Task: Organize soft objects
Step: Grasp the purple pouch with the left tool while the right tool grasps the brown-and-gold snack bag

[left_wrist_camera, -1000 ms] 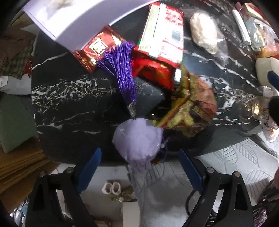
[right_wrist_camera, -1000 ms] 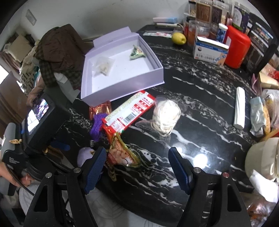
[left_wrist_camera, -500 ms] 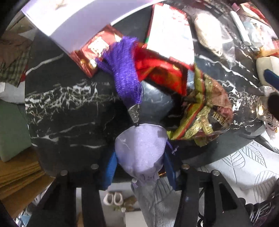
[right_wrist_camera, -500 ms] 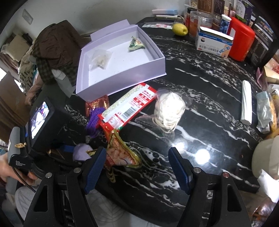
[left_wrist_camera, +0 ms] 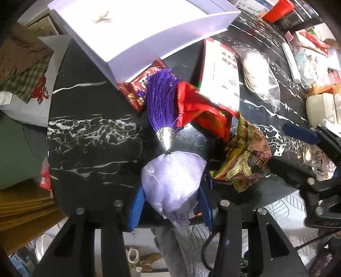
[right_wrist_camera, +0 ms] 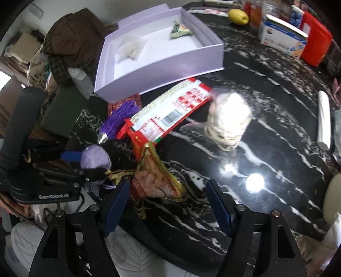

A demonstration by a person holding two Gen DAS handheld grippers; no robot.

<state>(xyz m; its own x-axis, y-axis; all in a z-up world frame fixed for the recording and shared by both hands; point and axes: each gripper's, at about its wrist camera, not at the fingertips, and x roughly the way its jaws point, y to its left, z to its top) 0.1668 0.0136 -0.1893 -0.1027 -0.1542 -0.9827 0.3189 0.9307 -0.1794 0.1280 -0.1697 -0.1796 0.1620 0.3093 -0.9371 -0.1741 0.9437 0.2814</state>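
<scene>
My left gripper (left_wrist_camera: 170, 191) is shut on a lavender satin pouch (left_wrist_camera: 173, 181) at the near edge of the black marble table (left_wrist_camera: 91, 138). A purple tassel (left_wrist_camera: 163, 104) with a silver cap hangs from the pouch's far end and lies across snack packets. The pouch also shows in the right wrist view (right_wrist_camera: 94, 157), held by the left gripper (right_wrist_camera: 85, 166). My right gripper (right_wrist_camera: 168, 202) is open and empty, above a crumpled gold-edged snack bag (right_wrist_camera: 157, 181). A lavender open box (right_wrist_camera: 157, 51) stands at the back with two small items in it.
A red and white packet (right_wrist_camera: 170, 110) and a clear bag of pale bands (right_wrist_camera: 228, 119) lie mid-table. A lemon (right_wrist_camera: 238, 17), a tissue box (right_wrist_camera: 283, 40) and a red container (right_wrist_camera: 315, 46) stand at the back right. Clothes are piled on a chair (right_wrist_camera: 68, 46) to the left.
My left gripper went from open around the lavender pouch to shut on it. The right gripper drifted slightly forward and stayed open.
</scene>
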